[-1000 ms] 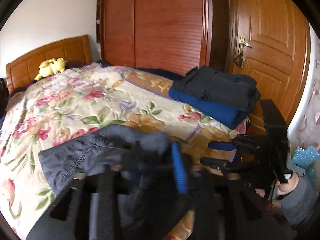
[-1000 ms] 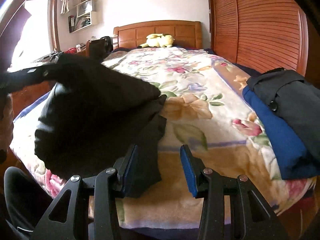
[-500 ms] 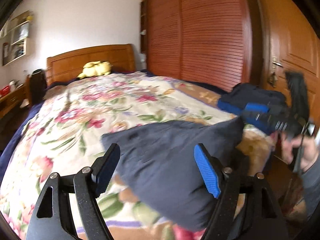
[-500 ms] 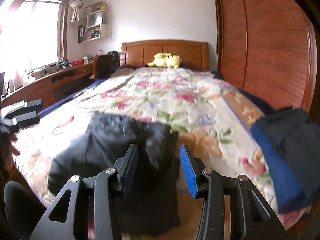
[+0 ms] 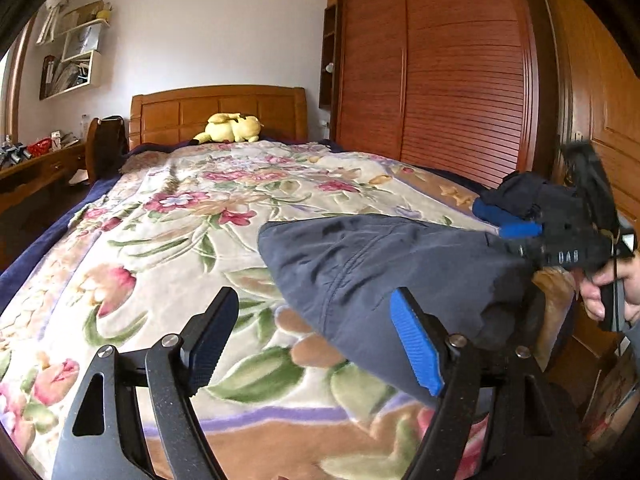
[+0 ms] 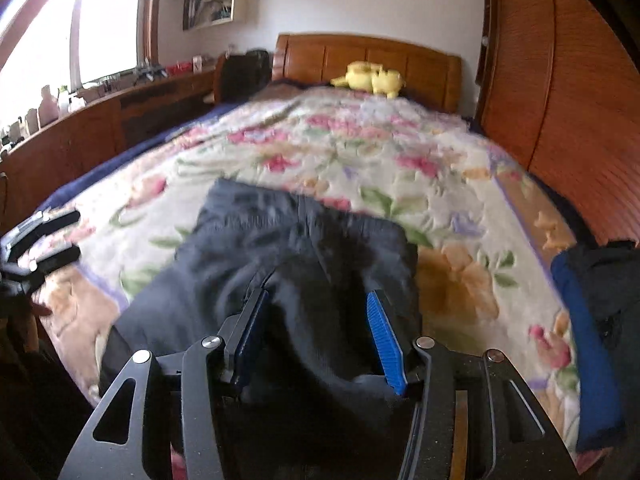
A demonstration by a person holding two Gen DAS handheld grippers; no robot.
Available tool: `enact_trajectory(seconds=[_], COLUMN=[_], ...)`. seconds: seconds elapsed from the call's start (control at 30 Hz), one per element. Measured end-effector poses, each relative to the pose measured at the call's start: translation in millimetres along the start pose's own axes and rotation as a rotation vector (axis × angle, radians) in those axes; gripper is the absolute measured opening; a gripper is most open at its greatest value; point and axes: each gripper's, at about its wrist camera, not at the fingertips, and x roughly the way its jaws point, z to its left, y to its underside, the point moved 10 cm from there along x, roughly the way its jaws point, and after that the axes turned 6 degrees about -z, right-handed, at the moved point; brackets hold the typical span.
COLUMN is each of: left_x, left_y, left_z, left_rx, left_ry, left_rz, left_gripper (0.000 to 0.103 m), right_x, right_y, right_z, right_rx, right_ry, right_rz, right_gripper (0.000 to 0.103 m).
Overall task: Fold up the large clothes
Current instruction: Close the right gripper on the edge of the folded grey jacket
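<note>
On the foot end of the bed (image 5: 132, 248), over the floral blanket (image 6: 360, 148), your dark navy garment (image 5: 384, 264) lies bunched and partly folded, waistband side toward the headboard (image 5: 218, 114) in the right wrist view. Your left gripper (image 5: 316, 340) hovers low over the blanket with jaws wide apart and nothing between them; the garment's near edge sits just beside the right blue pad (image 5: 416, 348), contact unclear. Your right gripper (image 6: 316, 336) is over the garment's near end, jaws apart, with a fold of dark cloth bulging up between the pads; whether the pads actually touch the cloth, I can't tell, since that frame is motion-blurred. From the left wrist view your right hand (image 5: 612, 288) shows at the far right edge holding the other gripper's handle, at the garment's right end. A folded stack (image 5: 516, 204), dark piece on top of a blue one, sits on the bed's right edge near the wardrobe (image 5: 440, 80), apart from the garment. A yellow plush toy (image 5: 232, 128) rests against the headboard. A wall shelf (image 5: 72, 60) hangs above a wooden desk (image 6: 100, 120) along the window side, with small clutter on its top.
</note>
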Motion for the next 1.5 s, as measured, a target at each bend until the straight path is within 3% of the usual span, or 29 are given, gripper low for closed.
enact_trajectory(seconds=[0.17, 0.33, 0.57, 0.93, 1.2, 1.27, 1.33, 1.5], left_x=[0.3, 4.4, 0.5, 2.8, 4.8, 5.3, 6.3, 8.7], left_y=[11.4, 17.5, 18.8, 20.2, 20.1, 20.9, 22.0, 26.0], left_z=[5.0, 5.4, 5.5, 8.7, 17.2, 18.4, 19.4, 21.1], left_rx=[-0.006, 0.004, 0.006, 0.0, -0.019, -0.021, -0.021, -0.015], left_ry=[0.008, -0.004, -0.01, -0.015, -0.023, -0.024, -0.024, -0.026], left_rz=[0.006, 0.013, 0.002, 0.011, 0.012, 0.015, 0.018, 0.029], left_gripper=[0.079, 0.079, 0.079, 0.079, 0.079, 0.079, 0.079, 0.079], right_x=[17.3, 16.2, 8.3, -1.6, 47.0, 63.5, 78.8, 112.1], right_y=[29.3, 31.3, 33.8, -18.5, -38.0, -37.0, -37.1, -15.7], right_z=[-2.7, -11.1, -3.2, -1.3, 12.4, 10.2, 5.4, 2.3], right_rx=[0.027, 0.083, 0.037, 0.001, -0.018, -0.007, 0.004, 0.092], right_ry=[0.003, -0.018, 0.005, -0.006, -0.036, -0.041, -0.027, -0.098], right_rz=[0.086, 0.086, 0.086, 0.012, 0.065, 0.098, 0.13, 0.252], right_gripper=[0.053, 0.053, 0.053, 0.053, 0.054, 0.066, 0.07, 0.071])
